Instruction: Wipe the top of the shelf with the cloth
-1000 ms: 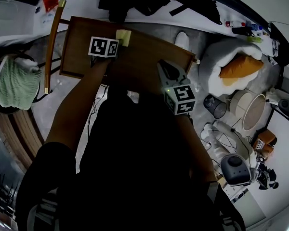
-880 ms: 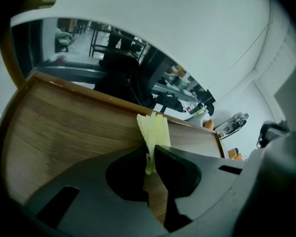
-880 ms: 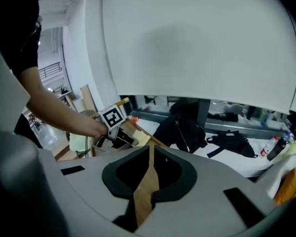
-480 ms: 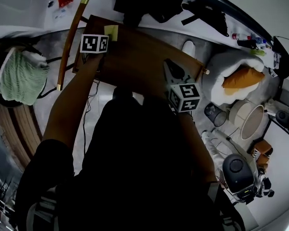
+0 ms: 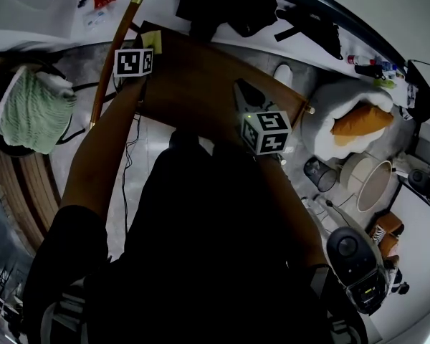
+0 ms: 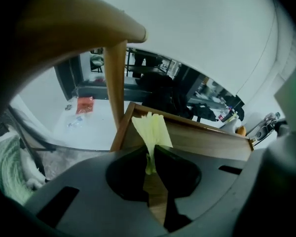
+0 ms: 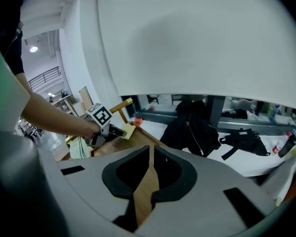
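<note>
The brown wooden shelf top lies below me in the head view. My left gripper is at its far left corner, shut on a pale yellow cloth. In the left gripper view the cloth fans out from between the shut jaws of the left gripper, over the shelf top. My right gripper hovers over the shelf's right part. Its jaws meet at the tips, with nothing held. The right gripper view also shows the left gripper with the cloth.
A curved wooden rail stands left of the shelf, beyond it a green knitted bundle. Black clothing and bags lie behind the shelf. A white and orange cushion and a dark bin sit to the right.
My left gripper has slid the cloth to the left along the shelf's far edge toward the corner. The right gripper stays about where it was.
</note>
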Motion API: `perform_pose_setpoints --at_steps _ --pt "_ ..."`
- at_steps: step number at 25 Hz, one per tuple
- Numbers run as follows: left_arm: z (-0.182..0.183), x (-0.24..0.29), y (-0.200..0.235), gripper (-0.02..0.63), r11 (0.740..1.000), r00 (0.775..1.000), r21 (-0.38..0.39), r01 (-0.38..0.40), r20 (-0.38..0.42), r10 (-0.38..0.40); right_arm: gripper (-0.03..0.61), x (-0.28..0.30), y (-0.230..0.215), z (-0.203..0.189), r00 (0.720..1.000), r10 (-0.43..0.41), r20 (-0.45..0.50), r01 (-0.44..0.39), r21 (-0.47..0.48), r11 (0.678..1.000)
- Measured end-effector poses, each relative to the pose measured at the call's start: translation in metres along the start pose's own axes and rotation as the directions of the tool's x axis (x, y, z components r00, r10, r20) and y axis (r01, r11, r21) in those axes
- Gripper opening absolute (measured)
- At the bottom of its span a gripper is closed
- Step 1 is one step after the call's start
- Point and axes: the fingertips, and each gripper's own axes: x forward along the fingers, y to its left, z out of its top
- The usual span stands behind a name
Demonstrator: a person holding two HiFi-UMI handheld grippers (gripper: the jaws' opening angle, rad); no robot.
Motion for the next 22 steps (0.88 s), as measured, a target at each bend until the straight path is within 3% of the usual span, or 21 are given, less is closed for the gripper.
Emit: perform_pose_setpoints --at_steps 4,7,11,14,22 --pt "-0.001 -0.005 0.000 0.035 0.999 1.000 -0.042 -0.030 0.010 0.030 0.040 0.007 -0.016 -0.016 0.999 -0.015 -0.042 0.017 0.044 0.999" --pt "-0.003 -0.013 -0.037 0.035 0.998 0.999 -0.049 0.025 0.040 -0.023 0.040 0.005 -0.034 -0.028 0.998 -0.027 -0.053 0.032 0.091 0.995" --pt "-0.024 -0.016 -0.146 0.035 0.983 0.984 0.066 0.174 0.017 -0.176 0.040 -0.010 -0.063 -0.054 0.991 -0.100 -0.085 0.111 0.136 0.984" --pt "-0.042 -0.011 -0.235 0.035 0.959 0.964 0.103 0.266 -0.016 -0.266 0.040 -0.025 -0.094 -0.079 0.979 -0.163 -0.124 0.182 0.158 0.971" --pt "-0.094 0.015 -0.445 0.035 0.891 0.922 0.235 0.387 -0.121 -0.369 0.040 -0.106 -0.203 -0.164 0.925 -0.308 -0.222 0.362 0.274 0.891"
